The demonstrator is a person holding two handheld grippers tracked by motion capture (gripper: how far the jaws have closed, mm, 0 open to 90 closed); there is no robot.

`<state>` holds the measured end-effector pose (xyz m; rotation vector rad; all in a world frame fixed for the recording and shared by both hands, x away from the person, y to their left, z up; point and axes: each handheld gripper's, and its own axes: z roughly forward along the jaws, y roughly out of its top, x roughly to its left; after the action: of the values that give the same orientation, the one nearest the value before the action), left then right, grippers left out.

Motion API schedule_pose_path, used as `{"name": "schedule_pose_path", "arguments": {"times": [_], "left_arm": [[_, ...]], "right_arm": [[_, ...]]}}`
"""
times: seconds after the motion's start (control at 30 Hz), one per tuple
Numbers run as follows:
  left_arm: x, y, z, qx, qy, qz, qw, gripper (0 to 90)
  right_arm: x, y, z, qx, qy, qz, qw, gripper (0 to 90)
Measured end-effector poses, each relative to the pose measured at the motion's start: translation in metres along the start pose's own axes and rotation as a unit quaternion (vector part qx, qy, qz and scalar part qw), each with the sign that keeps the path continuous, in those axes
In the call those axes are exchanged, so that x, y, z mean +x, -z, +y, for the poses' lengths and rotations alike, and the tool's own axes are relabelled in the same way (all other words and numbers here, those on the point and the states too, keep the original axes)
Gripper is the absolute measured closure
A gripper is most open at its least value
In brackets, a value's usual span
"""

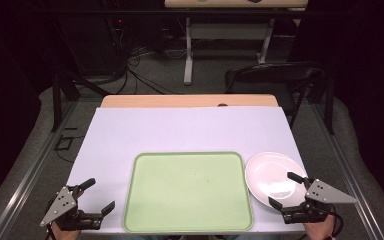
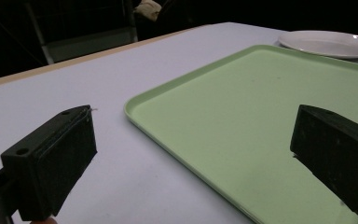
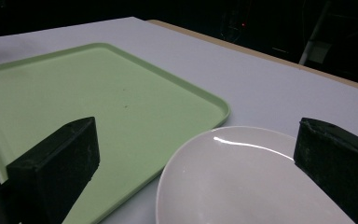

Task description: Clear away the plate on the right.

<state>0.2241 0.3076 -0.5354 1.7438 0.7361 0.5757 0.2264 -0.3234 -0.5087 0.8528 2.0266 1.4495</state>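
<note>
Since nothing is between the jaws of either gripper, I keep both spread wide and low at the near edge of the counter (image 1: 130, 130), one at each side of the work; my left gripper (image 1: 96, 195) sits just off the tray's left rim, my right gripper (image 1: 285, 190) hangs over the near edge of the plate (image 1: 267, 172), and neither holds anything. I judge that this is a ready stance: wide jaws let me come at a rim without nudging it first; hands apart keep the middle free. The green tray (image 1: 187, 192) lies flat in the centre near me with nothing on it, its long side across my front, so both hands can reach it alike; the white plate rests on the counter just beside the tray's right rim, close to it or touching, I cannot tell which. From the right gripper view the plate (image 3: 242, 182) spreads between my two jaws, its rim below them and untouched; that seems the thing I am lined up for. From the left gripper view the tray (image 2: 242, 121) runs ahead and to one side, its corner near my jaw, apart from it.
</note>
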Motion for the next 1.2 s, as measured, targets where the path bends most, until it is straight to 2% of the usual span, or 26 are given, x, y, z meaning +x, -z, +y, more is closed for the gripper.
{"name": "schedule_pose_path", "arguments": {"times": [0.17, 0.63, 0.9, 0.93, 1.2], "left_arm": [[0.000, 0.001, 0.001, -0.006, 0.002, -0.001, 1.0000, 0.2], [-0.002, -0.001, 0.001, -0.002, -0.008, -0.003, 1.0000, 0.2], [-0.002, -0.001, 0.000, 0.001, -0.009, -0.002, 1.0000, 0.2], [-0.002, -0.001, 0.001, 0.000, -0.009, -0.001, 1.0000, 0.2], [-0.003, -0.001, 0.001, 0.000, -0.010, -0.001, 1.0000, 0.2]], "right_arm": [[0.002, 0.001, 0.000, 0.004, -0.002, 0.001, 1.0000, 0.0], [0.000, 0.002, 0.000, 0.003, -0.003, -0.002, 1.0000, 0.0], [0.000, 0.004, 0.001, 0.003, -0.019, -0.005, 0.9998, 0.0], [0.000, 0.005, 0.001, 0.003, -0.025, -0.008, 0.9996, 0.0], [-0.002, 0.011, 0.000, 0.001, -0.033, -0.029, 0.9990, 0.0]]}}
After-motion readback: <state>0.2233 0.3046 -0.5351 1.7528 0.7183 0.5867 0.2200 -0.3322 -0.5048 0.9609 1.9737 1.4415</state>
